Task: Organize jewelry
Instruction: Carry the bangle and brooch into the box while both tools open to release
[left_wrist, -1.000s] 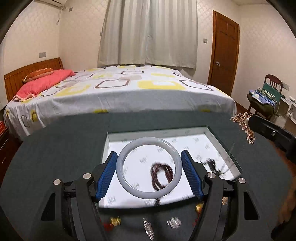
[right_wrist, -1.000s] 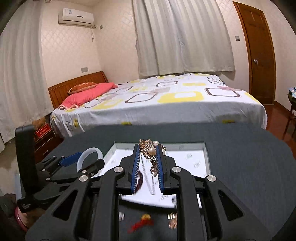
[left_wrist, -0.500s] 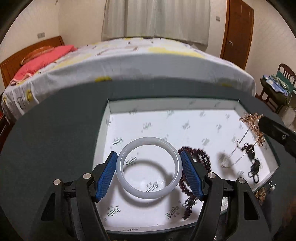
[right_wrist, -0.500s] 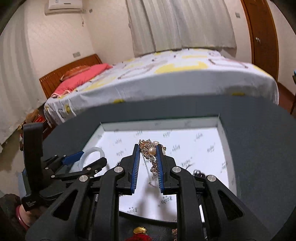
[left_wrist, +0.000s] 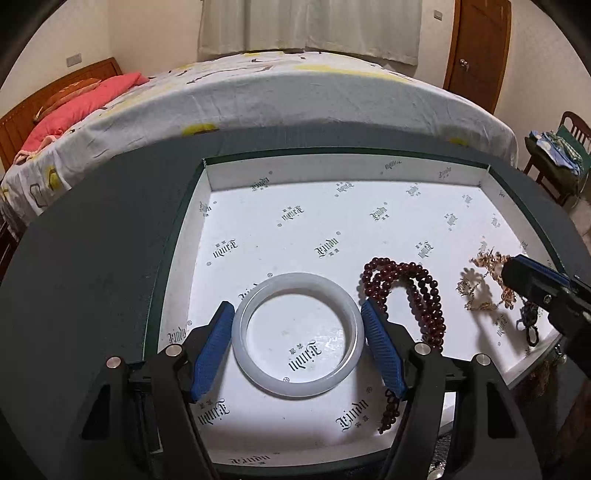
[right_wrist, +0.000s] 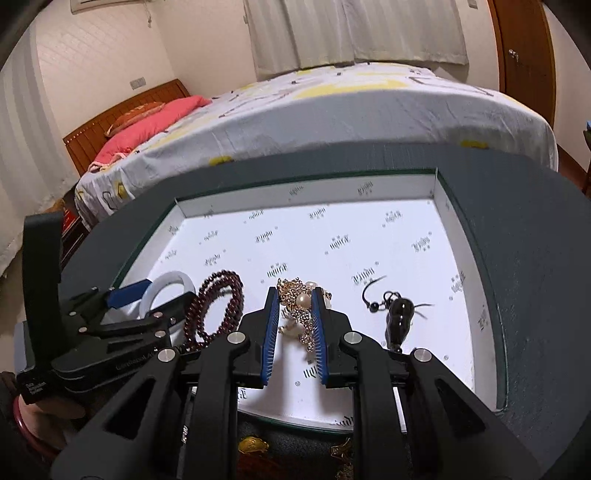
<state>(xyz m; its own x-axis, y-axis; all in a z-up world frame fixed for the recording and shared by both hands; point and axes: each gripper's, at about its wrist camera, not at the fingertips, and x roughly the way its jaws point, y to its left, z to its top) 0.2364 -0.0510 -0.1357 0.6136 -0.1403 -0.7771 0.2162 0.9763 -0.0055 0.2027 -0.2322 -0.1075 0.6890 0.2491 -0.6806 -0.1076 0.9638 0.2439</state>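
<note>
- Fingers first, from my left: the left gripper (left_wrist: 297, 334) stands wide, its blue pads pressed on either flank of the white bangle (left_wrist: 298, 334), which lies flat, low over the left part of the white box (left_wrist: 332, 168); I cannot tell if it touches the floor of the box.
- Just right of the bangle lies the dark red bead strand (left_wrist: 410, 295), a doubled loop on the box floor running away from me; its near end passes under my left gripper's right finger.
- Further right, my right gripper (right_wrist: 295, 325) is nearly closed, its fingers clamped on the gold and pearl necklace (right_wrist: 301, 308), a tangled cluster whose lower links seem to meet the box floor.
- Beyond it to the right lies a black pendant on a cord (right_wrist: 397, 319), apart from the fingers.
- Both held pieces sit directly below their fingers inside the box, so I judge the coming move is simply to let go and lift straight out.
- Bangle looks smooth, rigid, milky; necklace looks limp and likely to snag.
</note>
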